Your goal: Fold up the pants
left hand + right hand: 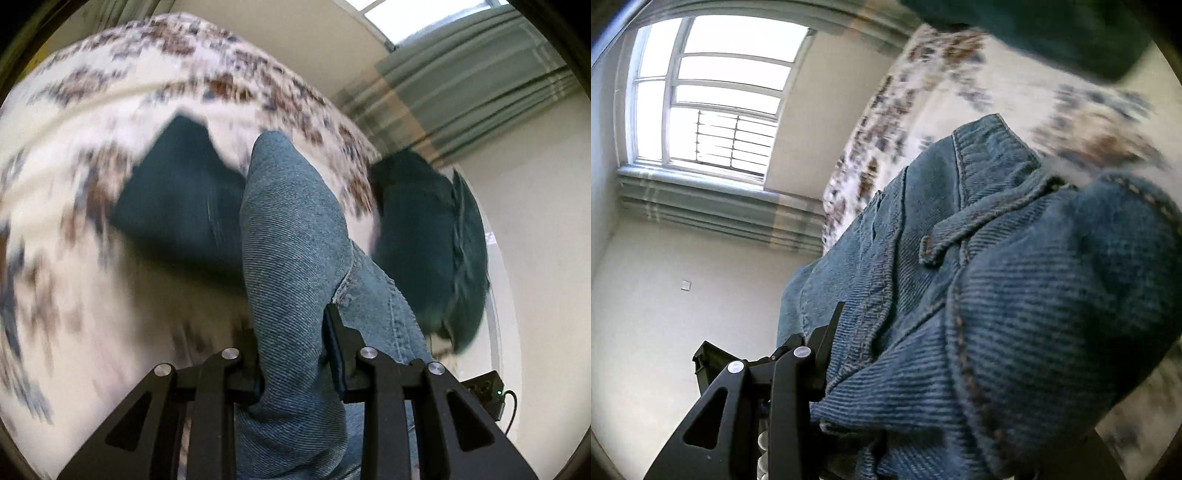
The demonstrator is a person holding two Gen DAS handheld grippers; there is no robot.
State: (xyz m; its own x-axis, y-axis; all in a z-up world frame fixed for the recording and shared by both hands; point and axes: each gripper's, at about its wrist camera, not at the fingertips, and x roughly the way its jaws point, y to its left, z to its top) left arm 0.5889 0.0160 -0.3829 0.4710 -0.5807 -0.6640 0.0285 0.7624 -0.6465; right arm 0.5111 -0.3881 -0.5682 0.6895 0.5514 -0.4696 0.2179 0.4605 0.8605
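Pants (295, 236) clamped in left tongs (295, 354) and right tongs (857, 332), over patterned bedspread (74, 147); window (713, 99) behind.

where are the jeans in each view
Left wrist: the jeans run up the centre from the bottom edge, pinched in the left gripper.
Right wrist: the jeans fill the lower right; their waistband shows, and the cloth hides one finger of the right gripper.
Shared landmark: the patterned bedspread behind the jeans, and the striped curtain.
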